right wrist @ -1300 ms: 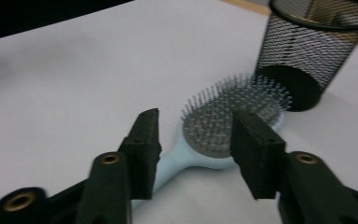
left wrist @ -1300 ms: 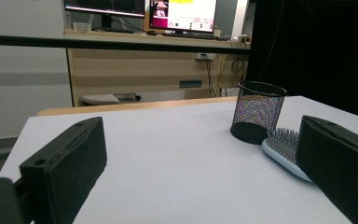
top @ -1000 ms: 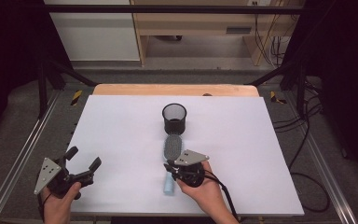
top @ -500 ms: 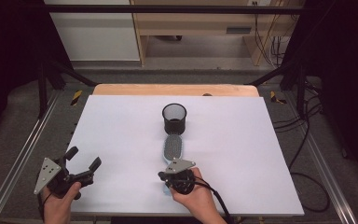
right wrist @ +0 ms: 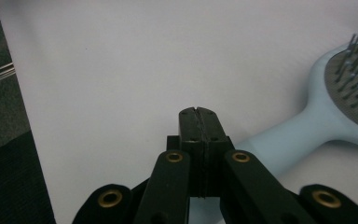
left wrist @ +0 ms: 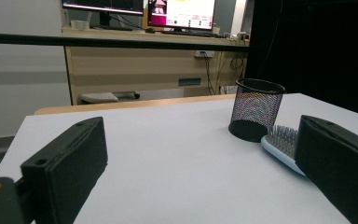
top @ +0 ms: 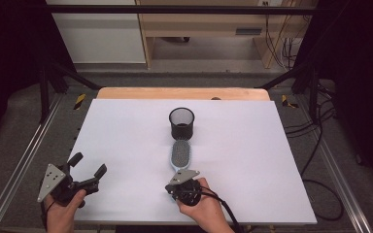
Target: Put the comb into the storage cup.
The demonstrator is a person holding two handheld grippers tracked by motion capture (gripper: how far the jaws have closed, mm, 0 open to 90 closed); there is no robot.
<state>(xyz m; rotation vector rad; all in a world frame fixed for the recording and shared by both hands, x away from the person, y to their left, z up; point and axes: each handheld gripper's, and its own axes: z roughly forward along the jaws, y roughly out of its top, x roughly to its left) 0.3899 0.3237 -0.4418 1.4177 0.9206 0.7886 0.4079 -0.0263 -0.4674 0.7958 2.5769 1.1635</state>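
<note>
Right gripper slides back along the brush handle

Pulling toward the person since a second ago, the right gripper [top: 174, 186] now sits at the near end of the hairbrush [top: 181, 155], low on the white table [top: 252, 160]. In the right gripper view its two black jaws are pressed flat together with nothing between them, and the light blue handle [right wrist: 279, 147] runs just beside and under them. I cannot tell if they touch it. The hairbrush lies flat, bristles up, in the middle of the table. Its round head almost touches the black mesh cup [top: 181, 122], which stands upright just behind it. The left gripper [top: 88, 169] has stayed at the near left corner, jaws spread wide apart and holding nothing.
</note>
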